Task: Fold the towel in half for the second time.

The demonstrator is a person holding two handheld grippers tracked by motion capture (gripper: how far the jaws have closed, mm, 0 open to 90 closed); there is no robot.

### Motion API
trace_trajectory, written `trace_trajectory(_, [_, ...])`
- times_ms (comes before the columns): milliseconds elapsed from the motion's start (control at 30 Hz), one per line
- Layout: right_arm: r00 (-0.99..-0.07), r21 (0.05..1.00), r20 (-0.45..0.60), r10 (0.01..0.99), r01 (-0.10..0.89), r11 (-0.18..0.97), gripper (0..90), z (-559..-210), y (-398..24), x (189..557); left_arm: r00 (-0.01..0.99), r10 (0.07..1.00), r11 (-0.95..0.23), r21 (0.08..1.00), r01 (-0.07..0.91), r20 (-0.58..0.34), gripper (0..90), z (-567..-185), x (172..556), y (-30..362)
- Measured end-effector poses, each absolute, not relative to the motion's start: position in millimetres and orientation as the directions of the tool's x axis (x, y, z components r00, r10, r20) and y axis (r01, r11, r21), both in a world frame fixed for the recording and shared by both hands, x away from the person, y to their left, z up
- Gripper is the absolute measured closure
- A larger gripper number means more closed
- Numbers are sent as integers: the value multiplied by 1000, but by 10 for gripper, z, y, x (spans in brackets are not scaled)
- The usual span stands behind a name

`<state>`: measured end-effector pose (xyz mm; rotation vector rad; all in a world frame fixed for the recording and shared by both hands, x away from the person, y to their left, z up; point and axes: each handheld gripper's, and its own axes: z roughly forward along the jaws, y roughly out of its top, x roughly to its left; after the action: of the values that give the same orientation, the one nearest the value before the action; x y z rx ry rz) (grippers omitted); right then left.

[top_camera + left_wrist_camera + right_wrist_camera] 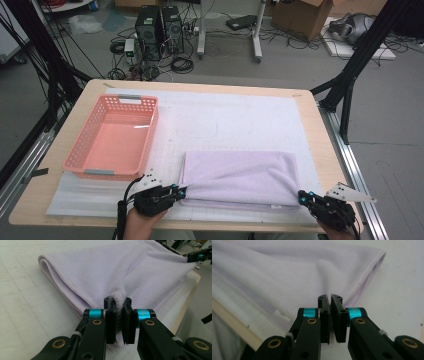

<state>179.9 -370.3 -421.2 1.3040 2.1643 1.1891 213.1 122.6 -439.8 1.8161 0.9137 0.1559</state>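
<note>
Slippage is what we worry about, since our left gripper (119, 305) is pinched shut on a near corner of the folded lilac towel (240, 176) lying right of the pink basket (112, 136), while our right gripper (331, 300) is clamped on the other corner's very edge, so lifting might drop it.

I look for words and numbers, and I find none that I can read. The small white tag on my towel (279, 314) is too blurry to read.
</note>
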Motion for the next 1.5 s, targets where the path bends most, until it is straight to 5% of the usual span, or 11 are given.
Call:
trace_trajectory(200, [-498, 770, 125, 858, 594, 233, 732, -4244, -3743, 1695, 679, 668, -117, 858, 501, -305, 537, -4376, 2075, 1288])
trace_trajectory(300, [-491, 808, 119, 863, 553, 203, 723, -4170, -3747, 1725, 689, 660, -88, 879, 468, -301, 505, -4313, 2119, 1273])
trace_trajectory(867, [-529, 817, 73, 846, 518, 254, 724, -4189, -3522, 2176, 617, 732, -170, 799, 576, -289, 567, -4381, 2994, 1058])
trace_trajectory(933, [-529, 816, 77, 845, 521, 252, 722, -4197, -3531, 2236, 613, 749, -214, 785, 581, -250, 632, -4422, 3045, 996])
trace_trajectory(1033, [-528, 813, 79, 846, 525, 253, 718, -4213, -3535, 2345, 606, 778, -262, 790, 554, -166, 856, -4473, 3093, 925])
trace_trajectory(1167, [-524, 809, 77, 848, 530, 254, 714, -4231, -3542, 2468, 549, 822, -212, 815, 540, -150, 863, -4436, 3206, 940])
trace_trajectory(1233, [-518, 809, 70, 853, 530, 255, 702, -4255, -3551, 2547, 532, 827, -177, 815, 552, -181, 822, -4455, 3234, 959])
trace_trajectory(1367, [-484, 808, 72, 872, 541, 234, 650, -4286, -3588, 2673, 529, 824, -166, 807, 566, -202, 530, -4463, 3231, 980])
trace_trajectory(1500, [-435, 792, 82, 897, 575, 207, 524, -4318, -3622, 2895, 552, 797, -142, 813, 565, -244, 468, -4455, 3235, 983])
